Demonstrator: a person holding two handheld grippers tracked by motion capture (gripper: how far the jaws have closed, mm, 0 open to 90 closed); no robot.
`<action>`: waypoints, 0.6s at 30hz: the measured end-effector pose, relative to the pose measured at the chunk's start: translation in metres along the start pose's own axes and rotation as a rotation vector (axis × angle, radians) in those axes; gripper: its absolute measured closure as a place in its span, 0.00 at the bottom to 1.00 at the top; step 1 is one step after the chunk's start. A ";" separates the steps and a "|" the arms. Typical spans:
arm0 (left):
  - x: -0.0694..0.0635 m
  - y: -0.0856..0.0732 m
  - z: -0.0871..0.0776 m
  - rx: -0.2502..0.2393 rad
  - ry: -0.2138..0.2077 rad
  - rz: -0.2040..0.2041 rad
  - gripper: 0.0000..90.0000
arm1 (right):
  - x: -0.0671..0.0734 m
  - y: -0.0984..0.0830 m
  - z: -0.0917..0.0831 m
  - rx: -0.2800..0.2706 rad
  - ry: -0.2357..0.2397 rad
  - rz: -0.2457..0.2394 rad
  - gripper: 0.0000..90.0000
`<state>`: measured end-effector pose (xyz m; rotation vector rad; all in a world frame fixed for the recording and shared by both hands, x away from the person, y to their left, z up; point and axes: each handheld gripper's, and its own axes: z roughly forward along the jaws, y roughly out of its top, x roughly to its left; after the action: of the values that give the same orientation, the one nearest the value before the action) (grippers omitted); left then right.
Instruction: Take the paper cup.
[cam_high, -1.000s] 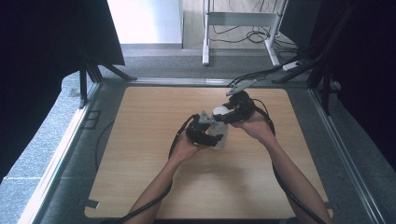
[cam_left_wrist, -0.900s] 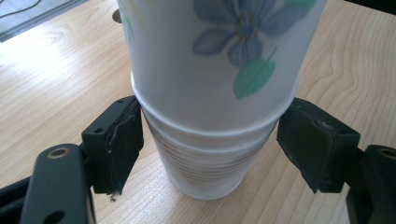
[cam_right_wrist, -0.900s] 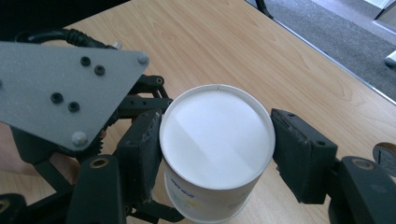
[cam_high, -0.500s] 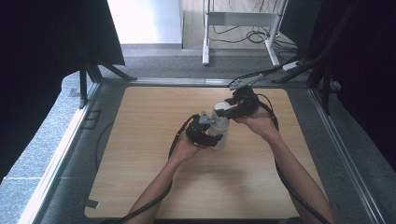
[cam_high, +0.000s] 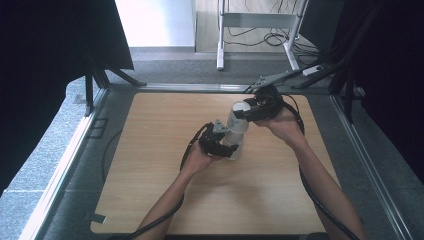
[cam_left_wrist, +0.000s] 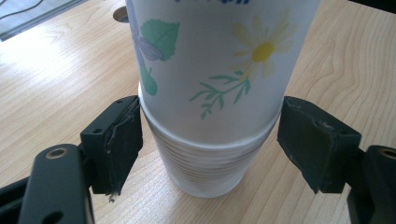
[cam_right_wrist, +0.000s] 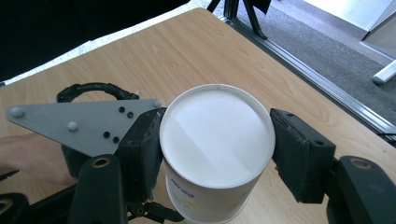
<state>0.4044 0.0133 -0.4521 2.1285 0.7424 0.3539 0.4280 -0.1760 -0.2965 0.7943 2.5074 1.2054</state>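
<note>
While the stack of paper cups (cam_high: 235, 144) stands upside down near the middle of the wooden table (cam_high: 150, 200), the two grippers split the work of parting it: one anchors, one lifts. The left gripper (cam_high: 226, 148) comes in low on the stack's near-left side, and in the left gripper view its jaws flank the ribbed lower cups (cam_left_wrist: 201, 163) just under the rolled rim of the flowered cup (cam_left_wrist: 215, 60); the left pad sits against that rim, while a sliver of table shows between the right pad and the cup wall, so I cannot tell whether it truly clamps or only brackets the stack. That low hold seems meant to keep the remaining cups down on the table. The right gripper (cam_high: 245, 111) reaches in from the far-right side of the stack, and the right gripper view looks down on the white upturned base of the top cup (cam_right_wrist: 217, 140), with both black pads pressed on its opposite sides, so it is pinching that cup. Taking it high, by the narrow base end, leaves the nested rim free to slide off the ones beneath. The top cup looks partly raised from the stack; a straight upward pull should likely finish the separation, and a tilted pull might jam it
</note>
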 end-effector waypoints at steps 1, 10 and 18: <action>0.000 0.000 0.000 0.000 0.000 0.000 0.25 | 0.000 0.001 -0.002 -0.003 -0.002 -0.001 0.42; -0.001 0.000 0.000 0.012 0.002 0.009 0.25 | 0.004 0.009 -0.018 -0.022 -0.008 -0.012 0.42; -0.001 -0.001 0.000 0.012 0.006 0.011 0.24 | 0.013 0.008 -0.033 -0.028 0.001 -0.032 0.42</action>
<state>0.4031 0.0134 -0.4525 2.1445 0.7380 0.3634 0.4061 -0.1859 -0.2698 0.7441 2.4881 1.2282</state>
